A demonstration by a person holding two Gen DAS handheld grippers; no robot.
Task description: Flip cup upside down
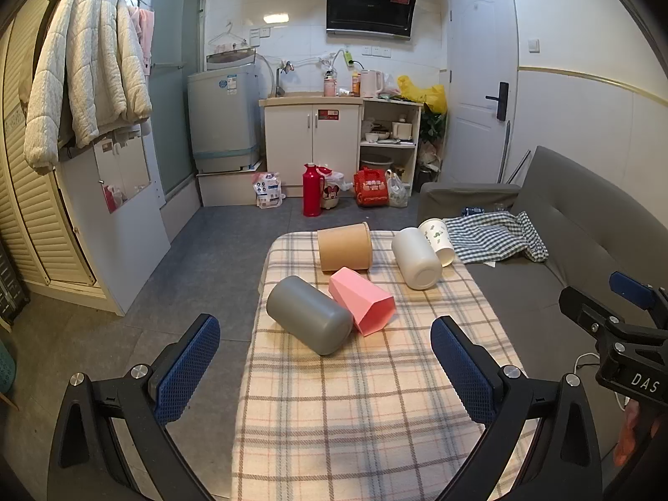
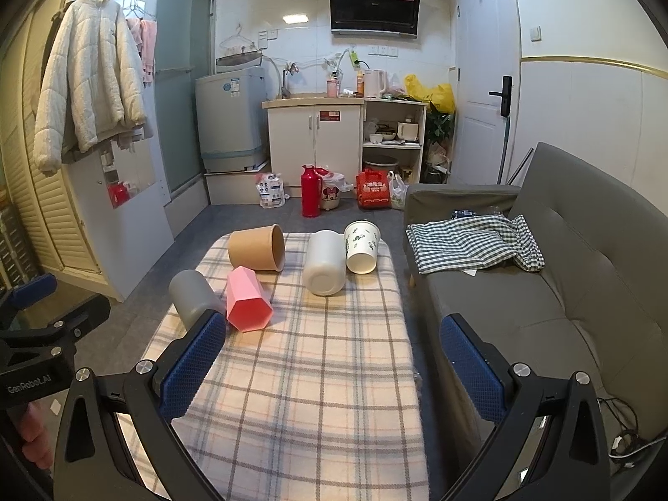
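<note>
Your left gripper [image 1: 325, 369] is wide open, nothing between the blue pads [image 1: 190, 369], held above the near end of the table [image 1: 359, 417] with its plaid cloth. Your right gripper [image 2: 334, 369] is also spread wide and empty, over the same near end, a bit more toward the sofa [image 2: 542, 292] side; its black frame also shows at the right edge of the left wrist view. Five cups lie on their sides on the far half of the table, none gripped, none touched. Grey cup [image 1: 309, 315] is nearest you on the left, closed bottom toward you, touching the pink cup [image 1: 361, 300] just beside it. The pink cup is faceted, open mouth facing you. In the right wrist view your left finger pad [image 2: 194, 361] overlaps the near end of the grey cup [image 2: 194, 296]. Brown paper cup [image 1: 344, 247] sits behind those two at the far edge, mouth toward the right. White cup [image 1: 416, 258] lies further right, bottom toward you, pressed against the printed paper cup [image 1: 437, 241] at the far right corner, its base also toward you. A checked cloth [image 1: 497, 236] is bunched on the sofa seat, apart from the table.
</note>
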